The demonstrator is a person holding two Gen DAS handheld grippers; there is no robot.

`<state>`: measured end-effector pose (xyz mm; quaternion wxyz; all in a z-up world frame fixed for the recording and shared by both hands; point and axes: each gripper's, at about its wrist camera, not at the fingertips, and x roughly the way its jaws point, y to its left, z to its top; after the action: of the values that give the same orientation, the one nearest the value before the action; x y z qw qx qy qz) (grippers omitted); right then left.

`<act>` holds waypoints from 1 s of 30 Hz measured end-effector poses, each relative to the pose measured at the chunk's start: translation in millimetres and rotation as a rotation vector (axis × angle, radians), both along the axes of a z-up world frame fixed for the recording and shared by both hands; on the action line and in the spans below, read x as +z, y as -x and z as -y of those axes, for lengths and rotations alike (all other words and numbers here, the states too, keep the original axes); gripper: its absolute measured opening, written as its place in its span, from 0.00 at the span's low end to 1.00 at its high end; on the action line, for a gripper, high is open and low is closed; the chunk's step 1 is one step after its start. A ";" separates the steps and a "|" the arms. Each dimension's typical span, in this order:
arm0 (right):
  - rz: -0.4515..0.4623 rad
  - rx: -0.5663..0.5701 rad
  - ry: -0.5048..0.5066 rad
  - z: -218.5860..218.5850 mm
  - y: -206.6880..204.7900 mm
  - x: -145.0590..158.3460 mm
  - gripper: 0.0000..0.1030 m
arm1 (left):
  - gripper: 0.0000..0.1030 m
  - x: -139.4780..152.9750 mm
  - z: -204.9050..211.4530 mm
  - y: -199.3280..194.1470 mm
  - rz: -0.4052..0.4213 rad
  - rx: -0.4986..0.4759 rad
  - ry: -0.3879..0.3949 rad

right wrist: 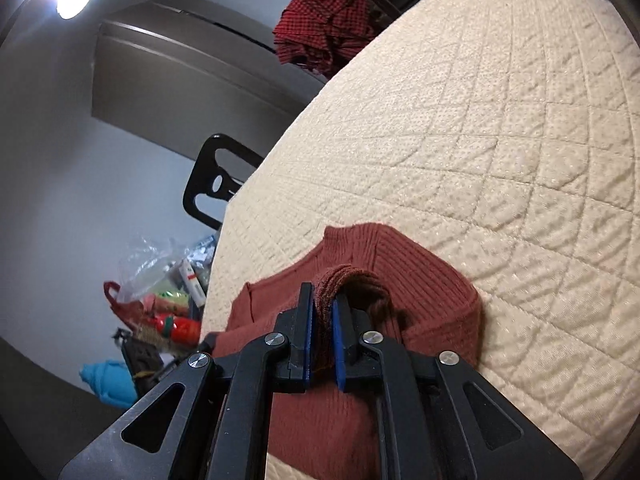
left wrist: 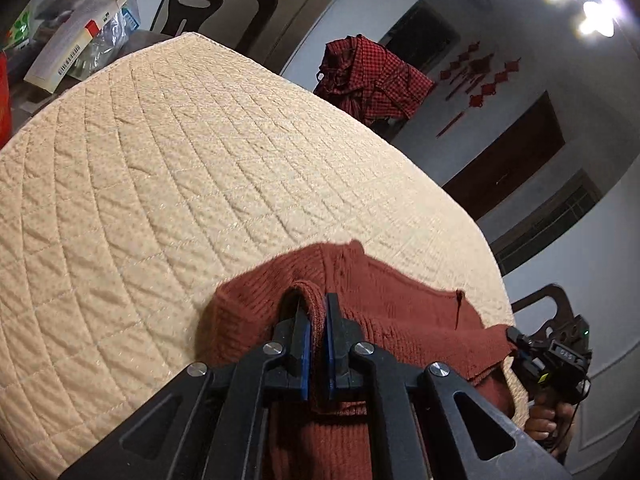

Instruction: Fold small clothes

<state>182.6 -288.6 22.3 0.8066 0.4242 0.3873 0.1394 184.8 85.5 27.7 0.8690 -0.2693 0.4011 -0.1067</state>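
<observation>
Above: rust knit garment on quilted worktop, soft, limp, light; edges pinched between nearly closed fingers of left gripper and right gripper; best held at hems.

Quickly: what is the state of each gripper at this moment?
Left gripper: closed on a fold of the rust-red knit garment.
Right gripper: closed on another bunched edge of the same garment.
</observation>
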 end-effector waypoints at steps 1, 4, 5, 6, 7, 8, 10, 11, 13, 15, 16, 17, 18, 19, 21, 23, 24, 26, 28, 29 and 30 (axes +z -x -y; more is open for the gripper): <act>-0.007 -0.003 -0.003 0.0 -4.7 -0.1 0.11 | 0.09 0.2 -1.0 -2.8 -0.005 0.006 0.010; -0.023 -0.027 0.001 0.9 -12.7 1.0 0.25 | 0.25 2.1 -3.5 -6.2 -0.012 0.017 0.034; -0.017 -0.034 0.005 1.3 -12.8 3.1 0.29 | 0.31 4.0 -4.9 -8.2 -0.002 0.028 0.026; -0.002 -0.033 0.003 1.1 -12.0 5.9 0.31 | 0.33 6.9 -6.8 -6.2 0.015 0.039 0.018; 0.009 -0.031 0.005 0.5 -11.4 8.0 0.31 | 0.33 9.7 -9.3 -3.5 0.030 0.044 0.020; 0.022 -0.028 0.020 0.0 -8.8 11.8 0.31 | 0.33 12.6 -12.2 -1.3 0.038 0.048 0.025; 0.038 -0.029 0.068 -1.5 -1.6 19.5 0.31 | 0.33 20.5 -14.4 7.8 0.063 0.065 -0.007; 0.049 -0.025 0.087 -3.4 2.2 22.7 0.31 | 0.33 24.3 -15.4 10.5 0.074 0.065 -0.024; 0.077 -0.008 0.129 -9.3 13.4 29.4 0.31 | 0.33 31.3 -9.6 24.6 0.102 0.044 -0.065; 0.096 0.012 0.176 -16.3 22.3 32.1 0.31 | 0.33 35.9 -2.4 34.3 0.129 0.010 -0.103; 0.106 0.026 0.208 -21.6 31.6 33.2 0.31 | 0.33 36.6 3.4 40.7 0.140 -0.014 -0.122; 0.109 0.032 0.224 -23.8 36.5 32.2 0.31 | 0.33 36.2 8.2 45.3 0.141 -0.031 -0.136; 0.111 0.042 0.244 -25.7 43.6 31.2 0.31 | 0.33 33.8 11.5 51.9 0.142 -0.052 -0.148; 0.112 0.048 0.268 -28.5 52.0 29.9 0.31 | 0.33 31.4 15.7 57.7 0.139 -0.071 -0.164; 0.106 0.053 0.303 -31.8 65.3 25.5 0.31 | 0.33 27.5 22.0 68.2 0.137 -0.092 -0.195; 0.092 0.054 0.346 -33.6 80.6 20.6 0.29 | 0.33 23.9 27.5 76.5 0.133 -0.112 -0.217; 0.092 0.055 0.361 -33.6 84.2 19.2 0.26 | 0.33 22.1 29.0 80.0 0.133 -0.118 -0.224; 0.075 0.067 0.412 -35.5 91.1 13.1 0.23 | 0.33 13.5 31.4 82.5 0.117 -0.122 -0.251; 0.031 0.061 0.494 -37.4 90.6 3.9 0.09 | 0.33 2.6 33.8 81.9 0.075 -0.113 -0.282; 0.026 0.051 0.512 -35.5 91.6 1.8 0.00 | 0.33 3.4 34.5 86.5 0.097 -0.111 -0.286; 0.028 0.049 0.507 -33.6 92.7 2.0 0.00 | 0.33 5.1 35.6 88.5 0.095 -0.112 -0.298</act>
<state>89.9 -255.0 24.4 0.8889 0.1970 0.4087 0.0632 96.2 49.8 32.8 0.9100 -0.1092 0.3854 -0.1066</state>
